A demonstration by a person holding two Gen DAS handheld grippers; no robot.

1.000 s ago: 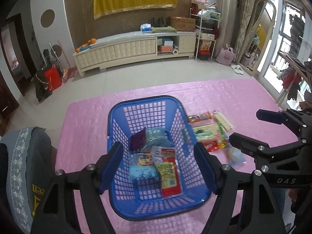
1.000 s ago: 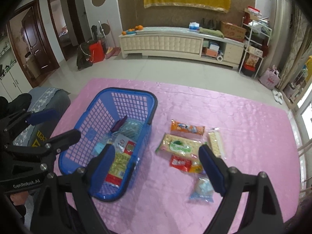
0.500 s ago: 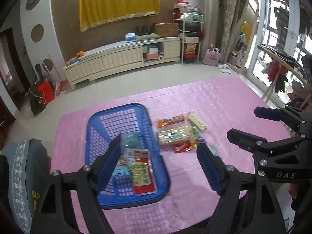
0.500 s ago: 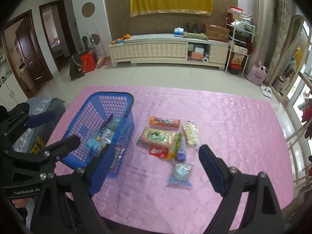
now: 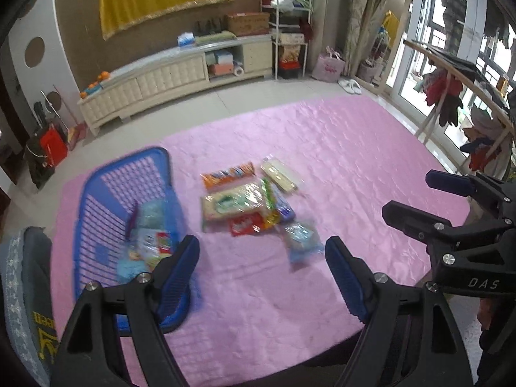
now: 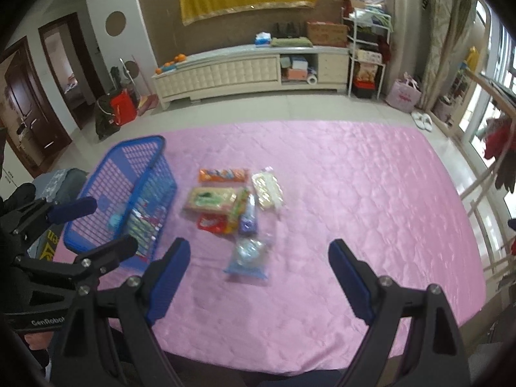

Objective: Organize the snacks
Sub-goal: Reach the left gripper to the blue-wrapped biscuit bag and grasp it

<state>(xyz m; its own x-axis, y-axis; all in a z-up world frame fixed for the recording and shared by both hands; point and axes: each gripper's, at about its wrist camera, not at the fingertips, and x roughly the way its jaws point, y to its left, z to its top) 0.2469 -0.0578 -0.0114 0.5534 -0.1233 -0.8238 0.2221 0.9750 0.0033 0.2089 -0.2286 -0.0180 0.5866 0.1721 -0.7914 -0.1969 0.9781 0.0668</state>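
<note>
Right wrist view shows the job partway done: the blue basket (image 6: 122, 193) at the left of the pink cloth (image 6: 354, 193) already holds several packets, while a cluster of loose snacks lies just beside it on the cloth. Left to move, by my count, are the orange packet (image 6: 223, 174), the green-and-tan cracker pack (image 6: 211, 199), the pale biscuit pack (image 6: 267, 191), the red packet (image 6: 211, 222), a purple packet (image 6: 248, 219) and the clear blue-edged bag (image 6: 248, 256) nearest the camera (a slim yellow-green one between them is too blurred to name).

The right gripper (image 6: 258, 277) hangs above the cloth with its jaws spread wide and nothing between them; the left gripper (image 5: 262, 269) is likewise wide apart and empty.

Writing: "DAS" reads on the right gripper's body in the left wrist view, and "GenRobot", partly cut off, on the left gripper's body in the right wrist view. Packet labels are illegible.
</note>
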